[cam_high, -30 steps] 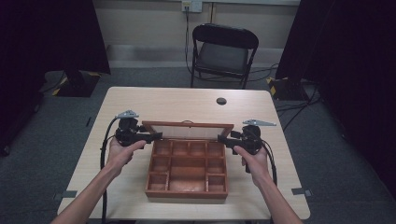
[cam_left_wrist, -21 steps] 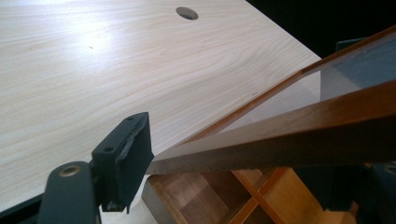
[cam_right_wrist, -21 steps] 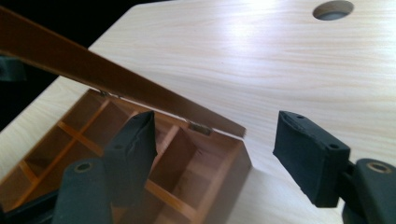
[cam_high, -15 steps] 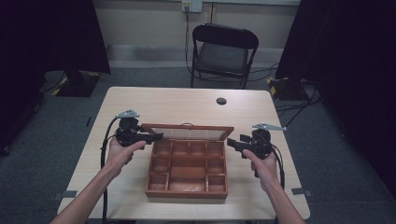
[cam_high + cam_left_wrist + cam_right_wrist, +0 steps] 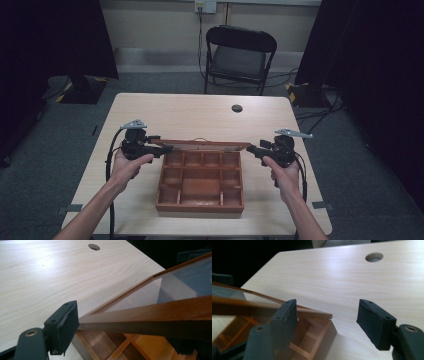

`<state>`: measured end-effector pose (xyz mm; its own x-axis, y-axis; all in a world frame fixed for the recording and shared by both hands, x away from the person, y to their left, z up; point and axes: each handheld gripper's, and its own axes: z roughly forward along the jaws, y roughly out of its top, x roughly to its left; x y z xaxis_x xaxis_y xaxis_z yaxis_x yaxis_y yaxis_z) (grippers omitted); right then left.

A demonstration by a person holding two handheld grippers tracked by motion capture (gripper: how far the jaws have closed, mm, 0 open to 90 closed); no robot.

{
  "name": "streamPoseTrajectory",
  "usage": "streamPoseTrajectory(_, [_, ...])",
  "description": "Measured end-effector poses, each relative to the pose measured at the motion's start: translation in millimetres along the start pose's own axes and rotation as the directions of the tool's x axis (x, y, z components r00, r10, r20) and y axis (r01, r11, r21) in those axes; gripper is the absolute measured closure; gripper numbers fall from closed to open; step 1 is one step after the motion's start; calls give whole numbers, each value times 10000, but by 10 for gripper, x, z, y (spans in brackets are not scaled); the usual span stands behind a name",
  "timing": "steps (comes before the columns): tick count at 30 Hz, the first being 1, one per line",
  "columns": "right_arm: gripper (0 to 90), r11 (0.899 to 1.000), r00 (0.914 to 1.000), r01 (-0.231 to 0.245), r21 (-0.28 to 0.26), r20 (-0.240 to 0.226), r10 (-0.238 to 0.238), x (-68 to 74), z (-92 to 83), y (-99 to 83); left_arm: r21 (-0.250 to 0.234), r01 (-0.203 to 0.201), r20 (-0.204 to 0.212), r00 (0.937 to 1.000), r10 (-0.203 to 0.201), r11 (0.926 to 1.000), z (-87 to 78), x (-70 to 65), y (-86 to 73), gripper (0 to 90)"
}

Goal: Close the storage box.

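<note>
Left gripper (image 5: 167, 148) level, jaws opening around lid (image 5: 200, 145), right gripper (image 5: 250, 149) open beside it

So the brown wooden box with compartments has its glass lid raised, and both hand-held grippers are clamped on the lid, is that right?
Not quite. The right hand-held gripper is open beside the corner of the glass lid, as the right gripper view shows. The left hand-held gripper has been opening, with the lid frame between its jaws. The brown wooden box with compartments does have its lid raised.
</note>
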<state>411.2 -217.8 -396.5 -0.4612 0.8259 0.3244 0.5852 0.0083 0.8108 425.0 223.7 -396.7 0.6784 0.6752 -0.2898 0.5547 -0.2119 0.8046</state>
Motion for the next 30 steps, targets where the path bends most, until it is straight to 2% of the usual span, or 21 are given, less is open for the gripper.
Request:
streamPoseTrajectory(5, [333,9997,9997,131,-183,-193,-134,52,-33,105,191,-216,-54,9998,217,9996,-25,-36,-18,195])
streamPoseTrajectory(7, [369,9996,9987,85,-283,-508,-99,76,-50,179,231,-209,105,9997,207,9995,-23,-41,-49,195])
streamPoseTrajectory(10, [374,9992,9966,180,-358,-796,-208,125,-66,250,246,-147,126,9998,144,9996,-21,-51,-72,191])
streamPoseTrajectory(14, [385,9982,9960,446,-407,-761,-476,229,-98,300,187,-192,57,9998,191,9996,-26,-81,-93,199])
streamPoseTrajectory(17, [411,9972,9875,669,-347,-1406,-711,295,-138,350,114,-253,146,9996,251,9996,-29,-86,-103,200])
streamPoseTrajectory(18, [411,9972,9875,669,-347,-1406,-711,295,-138,350,114,-253,146,9996,251,9996,-29,-86,-103,200])
streamPoseTrajectory(19, [420,9966,9847,721,-387,-1561,-773,323,-159,370,118,-216,155,9997,214,9997,-32,-85,-103,200])
streamPoseTrajectory(21, [493,9930,9718,1030,-577,-2070,-1128,434,-234,431,73,-172,178,9997,171,9998,-25,-95,-108,199])
streamPoseTrajectory(24, [513,9902,9596,1317,-464,-2446,-1390,582,-276,486,-2,-234,228,9995,234,9997,-25,-113,-107,200])
streamPoseTrajectory(26, [529,9895,9438,1376,-436,-2974,-1443,670,-275,513,7,-290,256,9993,289,9996,-29,-127,-109,200])
streamPoseTrajectory(29, [538,9858,9265,1674,-153,-3394,-1627,791,-230,541,22,-211,223,9995,210,9998,-17,-137,-127,192])
streamPoseTrajectory(30, [538,9858,9265,1674,-153,-3394,-1627,791,-230,541,22,-211,223,9995,210,9998,-17,-137,-127,185])
